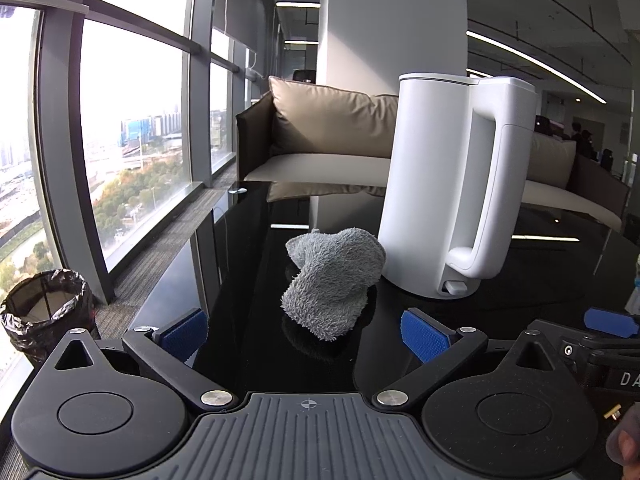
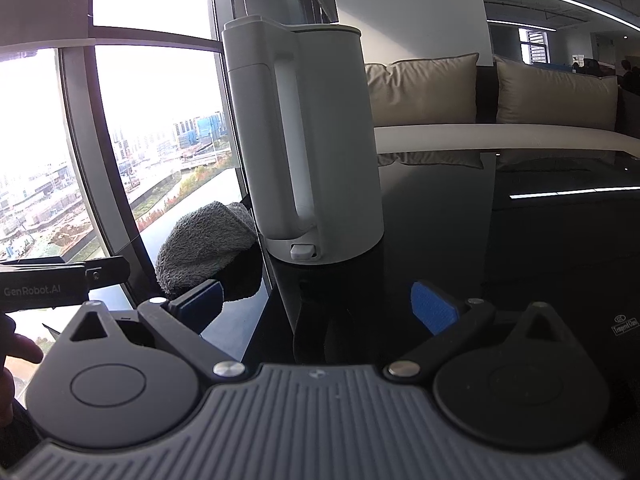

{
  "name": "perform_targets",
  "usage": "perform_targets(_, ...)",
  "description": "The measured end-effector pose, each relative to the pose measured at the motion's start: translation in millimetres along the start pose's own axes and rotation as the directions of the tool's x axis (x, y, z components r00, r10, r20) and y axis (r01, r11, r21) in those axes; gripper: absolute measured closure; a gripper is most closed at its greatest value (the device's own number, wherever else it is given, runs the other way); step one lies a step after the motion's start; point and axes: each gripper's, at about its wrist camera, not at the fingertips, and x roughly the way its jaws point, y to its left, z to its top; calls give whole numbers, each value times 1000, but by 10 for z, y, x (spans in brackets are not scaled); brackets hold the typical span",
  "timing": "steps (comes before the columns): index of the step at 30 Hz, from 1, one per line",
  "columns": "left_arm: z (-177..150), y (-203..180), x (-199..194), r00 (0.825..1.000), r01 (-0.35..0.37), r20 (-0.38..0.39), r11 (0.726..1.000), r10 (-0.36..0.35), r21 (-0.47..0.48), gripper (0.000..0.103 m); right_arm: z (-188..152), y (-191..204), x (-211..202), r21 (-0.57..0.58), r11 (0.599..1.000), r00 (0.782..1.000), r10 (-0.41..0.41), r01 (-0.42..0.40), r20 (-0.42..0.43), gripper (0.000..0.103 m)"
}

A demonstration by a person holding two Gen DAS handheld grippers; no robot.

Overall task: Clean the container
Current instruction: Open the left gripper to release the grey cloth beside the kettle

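A tall white container (image 1: 444, 184) with a lid and a side handle stands upright on the black glass table (image 1: 248, 264). A crumpled grey fluffy cloth (image 1: 332, 280) lies on the table just left of its base. My left gripper (image 1: 306, 336) is open, its blue pads a short way in front of the cloth, nothing between them. In the right wrist view the same container (image 2: 320, 140) stands straight ahead with its handle facing me, and the cloth (image 2: 204, 244) peeks out at its left. My right gripper (image 2: 318, 306) is open and empty, short of the container's base.
A bin with a black liner (image 1: 42, 320) stands on the floor at the left by the tall windows. Beige sofas (image 1: 332, 128) sit behind the table. The other gripper's body (image 1: 592, 344) shows at the right edge of the left wrist view. A hand (image 2: 16, 352) shows at the left edge.
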Motion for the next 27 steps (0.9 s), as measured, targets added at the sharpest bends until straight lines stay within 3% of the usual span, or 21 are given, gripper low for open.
perform_targets(27,-54,-62,-44,1000,3,-2,1000,-3,-5,1,-34,-70,-199,7,999,999,-48,48,-8,1)
